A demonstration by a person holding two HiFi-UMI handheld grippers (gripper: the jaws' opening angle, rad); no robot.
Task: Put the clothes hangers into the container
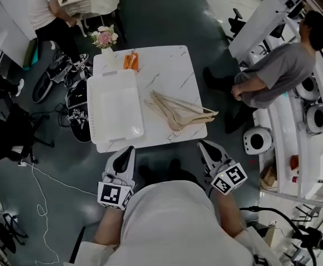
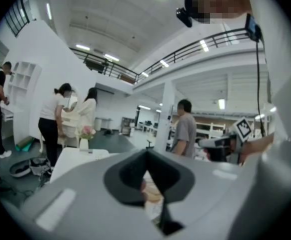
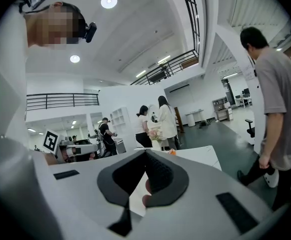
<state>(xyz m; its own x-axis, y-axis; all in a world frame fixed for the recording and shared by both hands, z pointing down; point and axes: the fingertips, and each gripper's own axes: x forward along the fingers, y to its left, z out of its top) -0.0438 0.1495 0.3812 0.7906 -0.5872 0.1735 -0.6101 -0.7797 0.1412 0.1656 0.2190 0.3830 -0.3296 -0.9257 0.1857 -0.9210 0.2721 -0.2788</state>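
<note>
Several pale wooden clothes hangers (image 1: 178,112) lie in a loose pile on the right half of the white marble-patterned table (image 1: 167,65). The white slotted container (image 1: 95,110) sits on the table's left half with nothing in it. My left gripper (image 1: 128,150) hangs just short of the table's near edge, in front of the container, its jaws shut and holding nothing. On the other side, my right gripper (image 1: 203,146) sits at the near right corner, close to the hangers, also shut and holding nothing. In each gripper view the jaws meet at the tips: left gripper (image 2: 146,154), right gripper (image 3: 146,153).
A small vase of flowers (image 1: 104,37) and an orange object (image 1: 130,61) stand at the table's far edge. A person in grey (image 1: 272,73) sits right of the table. Other people (image 1: 67,4) stand beyond it. Bags and cables litter the floor to the left.
</note>
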